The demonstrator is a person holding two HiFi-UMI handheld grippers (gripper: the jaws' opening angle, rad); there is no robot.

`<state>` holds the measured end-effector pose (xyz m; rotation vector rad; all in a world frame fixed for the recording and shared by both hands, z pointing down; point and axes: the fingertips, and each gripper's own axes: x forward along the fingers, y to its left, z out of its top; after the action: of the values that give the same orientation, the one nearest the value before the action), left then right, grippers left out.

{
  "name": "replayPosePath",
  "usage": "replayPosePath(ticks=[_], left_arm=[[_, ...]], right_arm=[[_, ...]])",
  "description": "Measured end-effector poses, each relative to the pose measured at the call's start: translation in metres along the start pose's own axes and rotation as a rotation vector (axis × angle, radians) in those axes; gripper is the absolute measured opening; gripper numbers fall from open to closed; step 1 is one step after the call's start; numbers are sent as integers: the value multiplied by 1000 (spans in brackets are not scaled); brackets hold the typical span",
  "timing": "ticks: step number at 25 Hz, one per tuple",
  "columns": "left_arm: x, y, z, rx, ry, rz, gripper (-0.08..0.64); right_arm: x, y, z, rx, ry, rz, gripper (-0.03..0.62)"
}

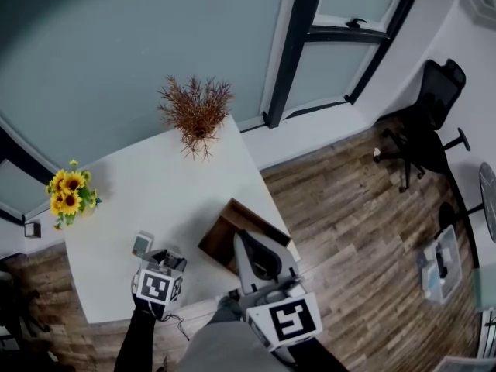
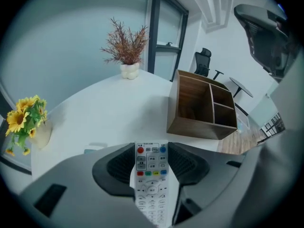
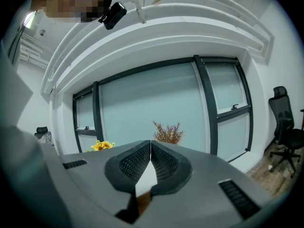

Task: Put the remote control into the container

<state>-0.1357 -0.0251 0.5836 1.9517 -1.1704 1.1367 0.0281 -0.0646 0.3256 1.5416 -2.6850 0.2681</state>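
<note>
The fingers (image 2: pixel 187 165) of the left gripper (image 2: pixel 151 148) stand fairly wide apart and are closed on the remote control (image 2: pixel 151 175). Their dark ribbed pads press its two long sides. The remote is white and lies face up at the lower middle of the left gripper view, its red and blue top buttons at the far end. It is outside the container (image 2: pixel 202 106) and apart from it.

The container is a wooden box at the right of that view, open toward the camera. It has one large compartment on the left and two smaller ones stacked on the right. It stands on the white counter (image 2: pixel 109 115) near the edge.

The fingers (image 3: pixel 166 163) of the right gripper (image 3: pixel 151 144) are pressed together with nothing between them.

In the head view, the left gripper (image 1: pixel 159 281) is at the lower left and the right gripper (image 1: pixel 260 258) at the lower middle, just below the container (image 1: pixel 232 231). A small flat grey object (image 1: pixel 142 244) lies on the counter (image 1: pixel 155 200) just beside the left gripper.

Sunflowers (image 1: pixel 70 196) stand at the counter's left edge, and a dried reddish plant (image 1: pixel 195 111) stands at its far end. A black office chair (image 1: pixel 426 122) stands on the wooden floor (image 1: pixel 349 208) at the upper right.
</note>
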Motion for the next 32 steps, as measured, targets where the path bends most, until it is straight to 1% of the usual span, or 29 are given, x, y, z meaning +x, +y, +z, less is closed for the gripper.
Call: replayPosePath(ticks=[9, 13, 19, 25, 32], left_arm=[[-23, -2, 8, -3, -72, 19, 221], [-34, -9, 17, -4, -126, 17, 221], [-51, -15, 25, -14, -186, 20, 221], [-68, -20, 39, -32, -261, 11, 219], [-94, -25, 63, -59, -373, -14, 221]], right_arm=[[-4, 4, 1, 5, -8, 0, 5], [-8, 5, 1, 6, -10, 0, 3], [-12, 7, 2, 8, -16, -4, 3], [-15, 6, 2, 4, -23, -13, 3], [-21, 5, 3, 8, -26, -24, 3]])
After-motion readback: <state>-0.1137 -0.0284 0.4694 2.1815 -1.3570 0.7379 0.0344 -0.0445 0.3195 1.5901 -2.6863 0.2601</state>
